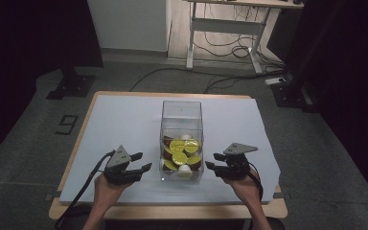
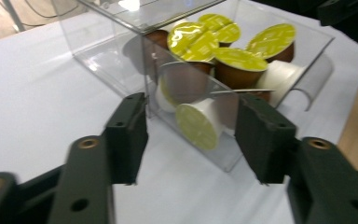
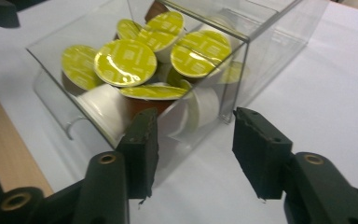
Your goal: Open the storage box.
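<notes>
White sheet (image 1: 124, 124) over wooden table (image 1: 172, 211) (grey floor (image 1: 38, 139) around).

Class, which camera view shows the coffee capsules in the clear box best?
The right gripper view: the capsules lie close, yellow lids facing up. The left gripper view shows them partly through the wall; the high view shows them small.

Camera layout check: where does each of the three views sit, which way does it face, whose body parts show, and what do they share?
High view: above the person's side, facing forward and down on the table; both forearms, left gripper and right gripper flank the clear box.
Left gripper view: rides the left gripper, looking along its open jaws at the box of capsules.
Right gripper view: rides the right gripper, open jaws toward the box.
Shared: both gripper views show the same box and yellow-lidded capsules from opposite sides.
</notes>
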